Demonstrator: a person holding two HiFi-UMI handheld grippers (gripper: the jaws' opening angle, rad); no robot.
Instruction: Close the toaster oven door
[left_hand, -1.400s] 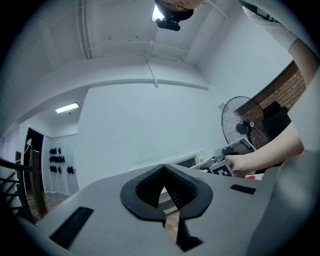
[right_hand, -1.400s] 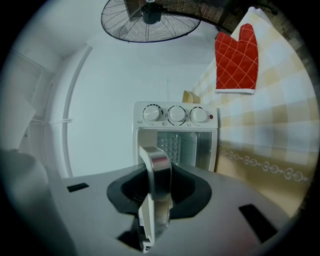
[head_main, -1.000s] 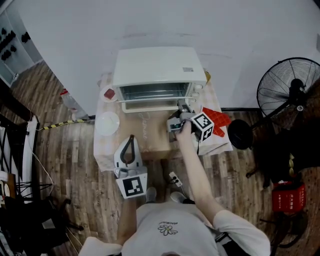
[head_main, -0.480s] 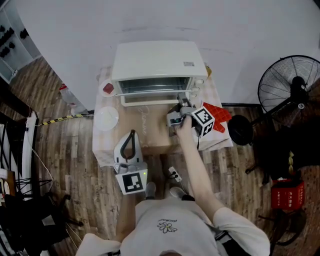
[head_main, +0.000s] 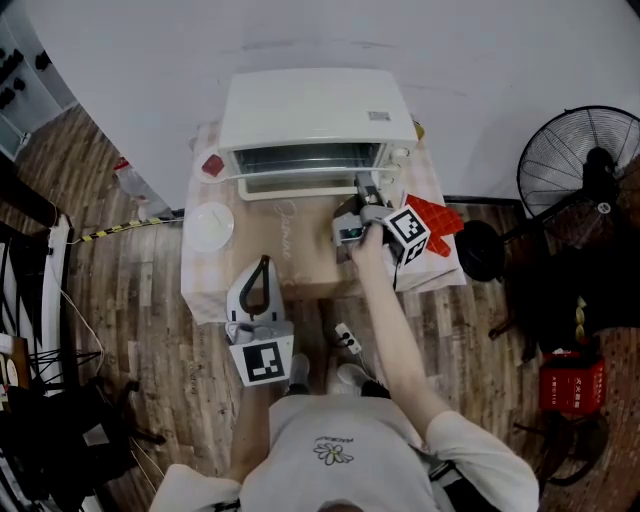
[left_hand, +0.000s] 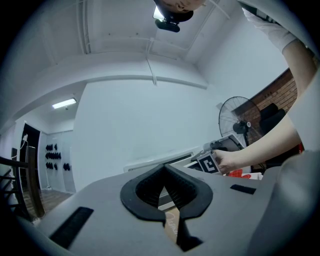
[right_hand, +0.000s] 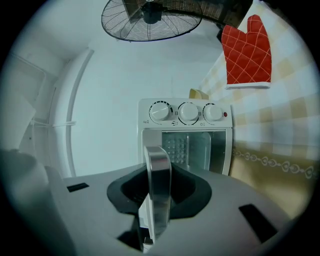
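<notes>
Grey-white left gripper (head_main: 264, 263) sits nearest the person, low over the front edge of the table (head_main: 310, 262); its black pads meet at the tips, nothing between them, only checked cloth showing through the slot behind. White plate (head_main: 210, 226) lies just beyond it to the left, apart from the gripper. Right arm reaches further in across the table; right gripper (head_main: 365, 193) points roughly level at the front of the white toaster oven (head_main: 315, 110), near its right end. Right gripper view: jaws narrowed onto the chrome door handle (right_hand: 158, 197), the bar running crosswise through the black pads, gripped on both sides. Door (head_main: 300, 186) not closed: it stands tipped out from the oven front, and past the handle the lit cavity (right_hand: 187, 147) and its perforated back wall are plain to see. Three control knobs (right_hand: 188, 112) in a row beside the cavity. Red quilted oven mitt (head_main: 437, 217) lies on the cloth to the right of that gripper. Small dish with something red (head_main: 211, 165) at the oven's left front corner. Oven backs onto the pale wall. Black pedestal fan (head_main: 575, 160) stands on the wood floor off the table's right side.
</notes>
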